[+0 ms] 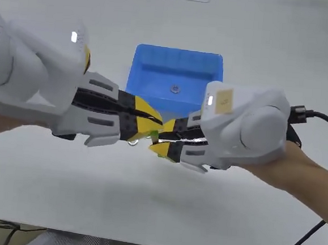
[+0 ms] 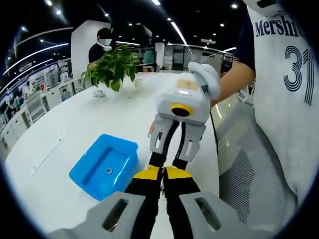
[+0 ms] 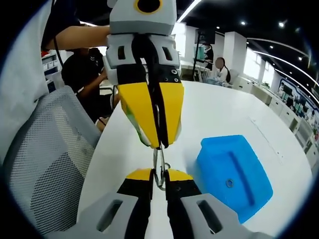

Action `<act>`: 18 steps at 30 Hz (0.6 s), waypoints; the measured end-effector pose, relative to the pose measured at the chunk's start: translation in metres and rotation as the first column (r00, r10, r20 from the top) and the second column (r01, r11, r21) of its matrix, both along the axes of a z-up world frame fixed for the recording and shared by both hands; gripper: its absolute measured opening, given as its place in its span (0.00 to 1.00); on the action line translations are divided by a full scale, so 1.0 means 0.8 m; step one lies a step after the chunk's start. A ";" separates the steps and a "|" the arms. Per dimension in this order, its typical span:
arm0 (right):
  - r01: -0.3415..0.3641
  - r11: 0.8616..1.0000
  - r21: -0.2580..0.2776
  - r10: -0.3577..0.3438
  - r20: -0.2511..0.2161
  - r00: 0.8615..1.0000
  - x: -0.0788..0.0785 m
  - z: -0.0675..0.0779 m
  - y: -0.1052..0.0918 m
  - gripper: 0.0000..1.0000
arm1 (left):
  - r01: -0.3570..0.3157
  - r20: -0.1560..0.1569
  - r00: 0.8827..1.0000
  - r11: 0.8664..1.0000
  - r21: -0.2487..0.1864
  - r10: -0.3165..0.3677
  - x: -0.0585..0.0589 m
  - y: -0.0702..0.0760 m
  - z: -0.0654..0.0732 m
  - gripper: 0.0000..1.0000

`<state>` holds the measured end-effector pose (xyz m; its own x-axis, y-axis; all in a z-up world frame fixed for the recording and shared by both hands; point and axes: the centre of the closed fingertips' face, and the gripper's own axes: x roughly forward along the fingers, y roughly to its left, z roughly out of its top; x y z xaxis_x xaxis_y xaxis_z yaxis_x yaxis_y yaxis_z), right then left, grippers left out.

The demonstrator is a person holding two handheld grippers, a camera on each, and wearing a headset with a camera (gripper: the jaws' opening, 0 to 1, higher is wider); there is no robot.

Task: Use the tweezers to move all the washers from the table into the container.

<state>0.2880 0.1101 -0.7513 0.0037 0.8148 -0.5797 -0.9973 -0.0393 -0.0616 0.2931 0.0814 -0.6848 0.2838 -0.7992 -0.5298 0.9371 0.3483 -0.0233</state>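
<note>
Tweezers pinched between two grippers above the desk (image 1: 146,200)

The left gripper (image 3: 159,143) and right gripper (image 3: 159,175) meet tip to tip. Both pairs of jaws are pressed nearly together on the thin metal tweezers (image 3: 155,164), probably to steady and squeeze them. Just beyond stands the blue container (image 1: 178,52), close for a short carry, with one washer (image 1: 175,89) lying inside.

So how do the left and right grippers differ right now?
In the head view the left gripper enters from the left, the right gripper from the right. The left gripper nips just the end of the tweezers; the right gripper has them lying along between its jaws. Both are shut on the tweezers, tip to tip.
</note>
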 end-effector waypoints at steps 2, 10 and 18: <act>0.001 1.000 0.005 -0.001 0.005 1.000 0.002 0.006 0.000 0.10 | 0.001 0.007 1.000 1.000 -0.001 -0.001 0.001 0.001 0.005 0.06; 0.013 0.999 0.051 -0.016 0.065 0.998 0.029 0.052 0.002 0.10 | 0.031 0.088 0.996 1.000 -0.001 -0.031 0.023 -0.002 0.052 0.06; 0.037 0.995 0.092 -0.048 0.118 0.992 0.069 0.079 0.002 0.10 | 0.056 0.145 0.988 0.998 0.014 -0.058 0.054 -0.005 0.075 0.06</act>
